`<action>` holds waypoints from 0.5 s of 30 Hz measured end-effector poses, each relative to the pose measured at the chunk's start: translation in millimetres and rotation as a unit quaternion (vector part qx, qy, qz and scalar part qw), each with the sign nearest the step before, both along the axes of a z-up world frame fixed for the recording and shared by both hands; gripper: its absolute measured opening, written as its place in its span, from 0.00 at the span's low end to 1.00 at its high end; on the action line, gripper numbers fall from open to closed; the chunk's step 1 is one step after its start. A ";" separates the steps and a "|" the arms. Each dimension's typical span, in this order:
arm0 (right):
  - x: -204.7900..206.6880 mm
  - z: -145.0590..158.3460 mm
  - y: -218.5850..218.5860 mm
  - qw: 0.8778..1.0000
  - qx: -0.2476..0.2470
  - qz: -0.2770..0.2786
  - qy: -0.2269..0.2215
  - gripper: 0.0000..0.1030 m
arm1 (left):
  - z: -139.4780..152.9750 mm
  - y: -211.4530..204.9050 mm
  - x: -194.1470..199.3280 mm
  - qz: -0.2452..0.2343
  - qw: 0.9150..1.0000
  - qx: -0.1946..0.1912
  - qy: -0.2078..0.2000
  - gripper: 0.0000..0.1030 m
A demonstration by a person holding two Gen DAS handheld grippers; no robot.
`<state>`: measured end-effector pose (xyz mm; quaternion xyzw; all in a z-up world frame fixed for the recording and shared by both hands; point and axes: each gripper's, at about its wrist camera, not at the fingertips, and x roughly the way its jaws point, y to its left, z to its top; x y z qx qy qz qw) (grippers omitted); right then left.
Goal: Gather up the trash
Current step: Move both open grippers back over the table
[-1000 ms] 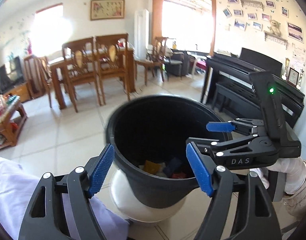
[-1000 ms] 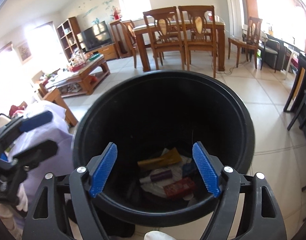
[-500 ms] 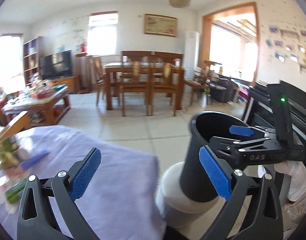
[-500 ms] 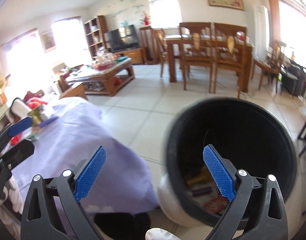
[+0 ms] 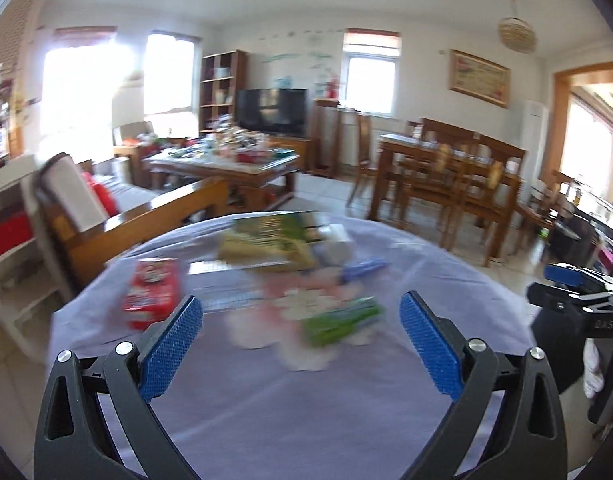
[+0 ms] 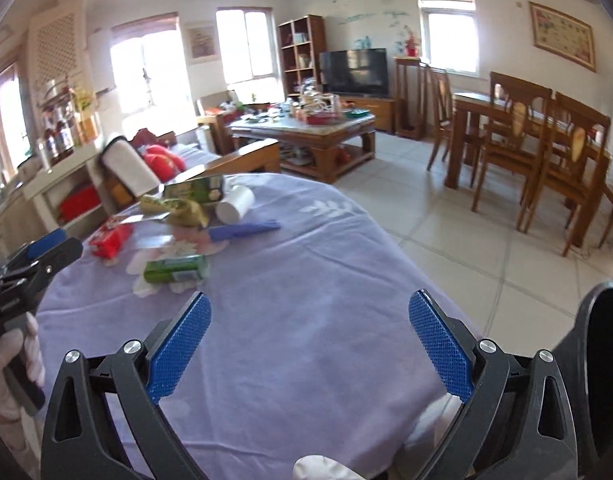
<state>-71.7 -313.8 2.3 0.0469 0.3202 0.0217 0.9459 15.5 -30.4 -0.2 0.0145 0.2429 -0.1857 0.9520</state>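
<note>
I hold two grippers over the table (image 6: 306,320) with its lilac cloth. My left gripper (image 5: 301,346) is spread wide with nothing between its blue pads; so is my right gripper (image 6: 309,346). Both have just finished opening.

The trash lies in one cluster toward the far left edge of the table. I count one red packet (image 6: 110,240) nearest the left edge, one green packet (image 6: 175,269) closest to me on some white tissue scraps (image 6: 178,249), one blue pen-like stick (image 6: 242,230), one white roll (image 6: 235,204) and one green-and-yellow bag (image 6: 186,200) at the far edge. Their printing is too blurred to read.

One black bin (image 6: 602,368) stands off the table's right edge. The only legible writing is "DAS" on my right gripper's body, in the left view.
</note>
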 end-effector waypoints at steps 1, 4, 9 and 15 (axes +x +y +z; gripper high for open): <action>7.4 -0.5 12.0 1.000 0.000 0.012 0.003 0.95 | -1.5 10.5 4.1 0.011 1.000 0.002 0.004 0.95; 24.0 -7.1 42.3 0.999 0.000 0.046 0.022 0.95 | -8.8 45.0 18.7 0.047 0.998 0.008 0.029 0.95; 56.2 -19.1 82.0 0.995 0.007 0.088 0.055 0.95 | -20.1 85.3 44.3 0.073 0.994 0.015 0.084 0.95; 95.0 -38.1 118.4 0.987 0.015 0.118 0.111 0.95 | -36.5 85.3 77.3 0.064 0.988 0.056 0.132 0.95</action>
